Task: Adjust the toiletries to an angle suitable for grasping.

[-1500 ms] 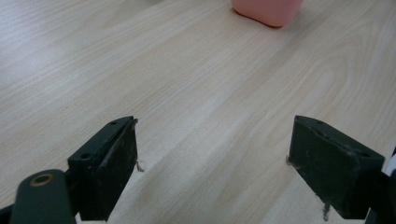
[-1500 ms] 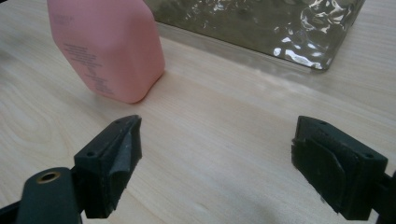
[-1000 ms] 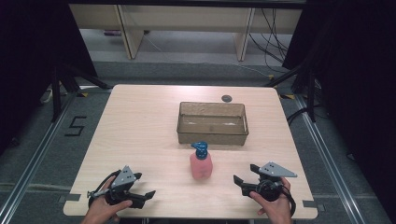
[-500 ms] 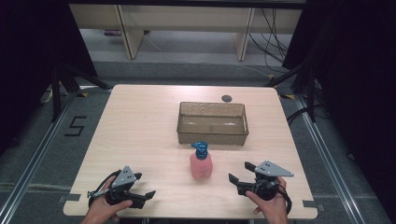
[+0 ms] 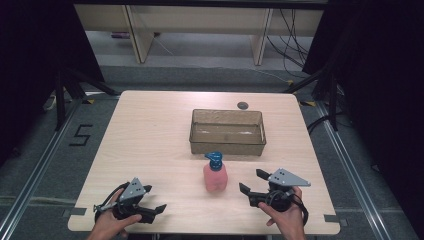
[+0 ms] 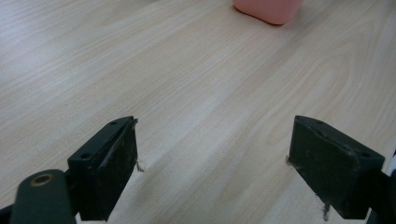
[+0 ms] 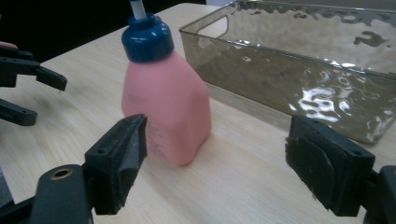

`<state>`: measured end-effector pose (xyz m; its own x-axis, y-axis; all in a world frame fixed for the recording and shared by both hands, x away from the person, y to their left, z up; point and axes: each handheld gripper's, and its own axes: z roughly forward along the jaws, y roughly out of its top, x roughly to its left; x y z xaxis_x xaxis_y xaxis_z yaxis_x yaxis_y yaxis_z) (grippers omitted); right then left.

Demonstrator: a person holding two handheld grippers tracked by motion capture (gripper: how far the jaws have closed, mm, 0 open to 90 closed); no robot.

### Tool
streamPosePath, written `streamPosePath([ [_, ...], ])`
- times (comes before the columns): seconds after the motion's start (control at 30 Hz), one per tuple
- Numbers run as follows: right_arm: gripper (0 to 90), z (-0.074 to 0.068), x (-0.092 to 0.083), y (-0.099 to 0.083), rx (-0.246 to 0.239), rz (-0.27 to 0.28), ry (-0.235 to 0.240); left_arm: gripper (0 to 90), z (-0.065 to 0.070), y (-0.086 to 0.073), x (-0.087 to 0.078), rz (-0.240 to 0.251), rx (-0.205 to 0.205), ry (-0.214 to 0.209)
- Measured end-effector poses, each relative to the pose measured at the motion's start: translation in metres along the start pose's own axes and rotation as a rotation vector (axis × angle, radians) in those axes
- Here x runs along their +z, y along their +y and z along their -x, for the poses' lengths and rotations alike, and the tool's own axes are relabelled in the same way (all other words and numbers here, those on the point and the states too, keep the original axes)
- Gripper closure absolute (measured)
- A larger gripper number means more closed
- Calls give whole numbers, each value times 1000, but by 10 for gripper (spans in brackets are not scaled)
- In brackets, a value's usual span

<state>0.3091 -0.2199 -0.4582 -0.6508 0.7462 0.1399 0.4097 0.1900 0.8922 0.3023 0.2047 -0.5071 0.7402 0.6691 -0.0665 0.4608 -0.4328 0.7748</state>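
Observation:
A pink soap bottle point(image 5: 215, 175) with a blue pump top stands upright on the wooden table, just in front of a clear smoky plastic bin point(image 5: 226, 142). My right gripper point(image 5: 251, 181) is to the bottle's right, open, jaws pointing at it with a small gap. In the right gripper view the bottle point(image 7: 163, 107) stands just ahead of the open jaws, slightly left, with the bin point(image 7: 289, 88) behind it. My left gripper point(image 5: 154, 198) rests at the front left, open and holding nothing. The left gripper view has the bottle's base point(image 6: 271, 8) far ahead.
A small dark round hole point(image 5: 243, 105) sits in the tabletop behind the bin. The table's front edge point(image 5: 200, 231) runs just below both hands. In the right gripper view the left gripper point(image 7: 46, 100) is at the far left. The bin looks empty.
My right gripper has shifted a little to the left, closer to the pink bottle. The left gripper, the bottle and the bin have stayed put.

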Motion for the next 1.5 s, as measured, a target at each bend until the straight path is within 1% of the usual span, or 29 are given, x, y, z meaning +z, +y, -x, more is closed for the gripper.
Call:
streamPosePath([
  [0.03, 210, -1, 2, 0, 7, 7, 11, 149, 0, 0, 0, 0, -1, -7],
  [0.07, 210, -5, 2, 2, 28, -11, 11, 149, 1, 0, 0, 2, -4, -6],
  [0.1, 211, -2, 4, 3, -21, 11, 10, 149, 1, 0, 0, 2, -4, -6],
  [0.17, 213, -5, 7, 5, 7, 9, 27, 149, 0, 0, 0, 0, -2, -1],
  [0.2, 217, -5, 8, 6, -17, 14, 21, 149, 1, 0, 1, 3, -6, -5],
  [0.23, 219, -8, 8, 7, 15, 10, 27, 149, 0, 0, 1, 1, -3, -6],
  [0.27, 219, -8, 8, 7, 15, 10, 27, 149, 0, 0, 1, 1, -3, -6],
  [0.3, 226, -9, 12, 10, -15, 32, 39, 149, 0, 0, 1, 1, -4, -2],
  [0.33, 226, -9, 12, 10, -15, 32, 39, 149, 0, 0, 1, 1, -4, -2],
  [0.37, 232, -9, 15, 13, -51, 46, 34, 149, 0, 0, 0, 0, -1, -6],
  [0.43, 236, -13, 17, 15, -10, 36, 51, 149, 0, 0, 0, 3, -4, -6],
  [0.47, 240, -11, 19, 16, -49, 50, 45, 149, 0, 0, 0, 2, -4, -7],
  [0.5, 240, -11, 19, 16, -49, 50, 45, 149, 0, 0, 0, 2, -4, -7],
  [0.53, 244, -13, 21, 17, -23, 42, 60, 149, 0, 0, 0, 4, -4, -7],
  [0.6, 256, -15, 26, 20, -28, 50, 83, 149, 0, 0, 0, 5, -4, -7],
  [0.63, 261, -15, 27, 22, -52, 50, 70, 149, 0, 0, 0, 4, -3, -7],
  [0.7, 273, -18, 32, 24, -50, 52, 85, 149, 0, 0, 0, 4, -4, -7],
  [0.73, 276, -18, 32, 26, -65, 44, 78, 149, 0, 0, 0, 3, -3, -7],
  [0.77, 279, -20, 35, 26, -43, 46, 88, 149, 0, 0, 0, 3, -4, -8],
  [0.87, 295, -21, 40, 30, -72, 43, 89, 149, 0, 0, 0, 6, -4, -8],
  [0.97, 300, -22, 44, 32, -78, 53, 97, 149, 0, 0, 0, 3, -3, -9],
  [1.0, 302, -23, 44, 32, -59, 39, 104, 149, 0, 0, 0, 0, -1, -4],
  [1.13, 311, -25, 45, 34, -55, 43, 107, 149, 0, 0, 0, 3, -3, -5],
  [1.27, 318, -26, 50, 36, -70, 45, 112, 149, 0, 0, 0, 2, -4, -10],
  [1.3, 320, -25, 51, 36, -96, 50, 108, 149, 0, 0, 0, 2, -4, -10],
  [1.33, 322, -26, 51, 37, -79, 36, 110, 149, 0, 0, 0, 2, -4, -11],
  [1.43, 326, -27, 53, 37, -74, 46, 117, 149, 0, 0, 0, 3, -6, -6],
  [1.47, 330, -27, 55, 39, -98, 48, 107, 149, 0, 0, 0, -3, 2, -2],
  [1.5, 333, -29, 55, 39, -79, 39, 111, 149, -1, 0, -1, -7, 7, -3],
])
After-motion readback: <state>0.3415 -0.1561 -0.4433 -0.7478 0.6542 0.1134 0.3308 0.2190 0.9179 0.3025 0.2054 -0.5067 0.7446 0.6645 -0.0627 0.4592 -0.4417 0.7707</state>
